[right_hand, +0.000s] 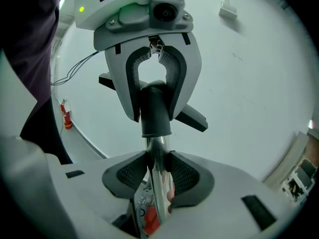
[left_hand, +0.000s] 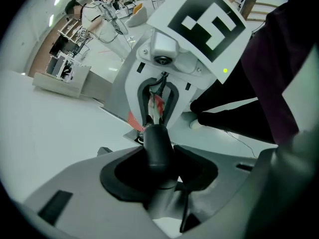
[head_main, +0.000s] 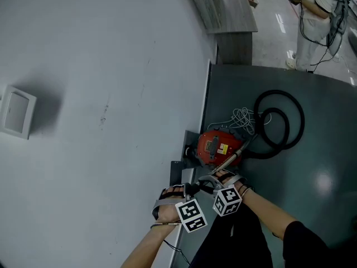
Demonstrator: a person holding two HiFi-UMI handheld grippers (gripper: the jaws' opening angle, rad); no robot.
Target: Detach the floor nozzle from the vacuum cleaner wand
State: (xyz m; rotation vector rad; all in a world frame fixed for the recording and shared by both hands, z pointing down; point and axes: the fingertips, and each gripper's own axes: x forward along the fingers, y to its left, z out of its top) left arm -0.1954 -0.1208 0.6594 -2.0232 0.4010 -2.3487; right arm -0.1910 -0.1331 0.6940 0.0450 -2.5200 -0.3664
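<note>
The chrome wand [head_main: 228,159] runs from the red vacuum cleaner [head_main: 217,147] down to the grey floor nozzle [head_main: 179,172] by the wall. My right gripper [head_main: 213,181] is shut on the wand [right_hand: 158,156]; both ribbed pads press the tube in the right gripper view [right_hand: 158,171]. Just beyond it, the nozzle's dark neck [right_hand: 154,111] slips over the tube. My left gripper [head_main: 192,190] is shut on that neck [left_hand: 158,146], seen between its jaws in the left gripper view [left_hand: 159,176]. The two grippers face each other closely.
A black hose [head_main: 279,124] loops on the dark floor beside a tangle of white cable [head_main: 242,118]. The white wall [head_main: 83,94] fills the left, with a small box [head_main: 17,111] mounted on it. A wooden desk [head_main: 226,7] and a standing person [head_main: 318,15] are far off.
</note>
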